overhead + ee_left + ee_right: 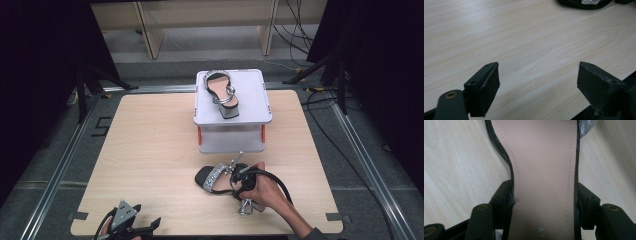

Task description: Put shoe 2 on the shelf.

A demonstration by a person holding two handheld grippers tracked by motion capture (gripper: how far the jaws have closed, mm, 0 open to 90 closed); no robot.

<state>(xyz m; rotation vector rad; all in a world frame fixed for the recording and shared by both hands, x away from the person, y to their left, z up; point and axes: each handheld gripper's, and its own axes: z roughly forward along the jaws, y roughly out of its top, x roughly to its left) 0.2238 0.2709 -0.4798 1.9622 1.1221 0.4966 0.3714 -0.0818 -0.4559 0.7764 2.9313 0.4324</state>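
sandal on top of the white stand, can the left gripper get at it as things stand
Probably yes. The left gripper is open and empty at the near table edge, and the sandal lies uncovered on the white stand. Bare tabletop lies between; the right gripper grips the other sandal off to the side.

You've got a light wood table (150, 150) on grey floor (45, 165), dark curtains (45, 45) either side, cables (320, 105) trailing around.

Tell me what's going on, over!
Right gripper shut on table sandal. Left gripper open, nothing between the fingers. Other sandal on white stand. Nothing in the way.
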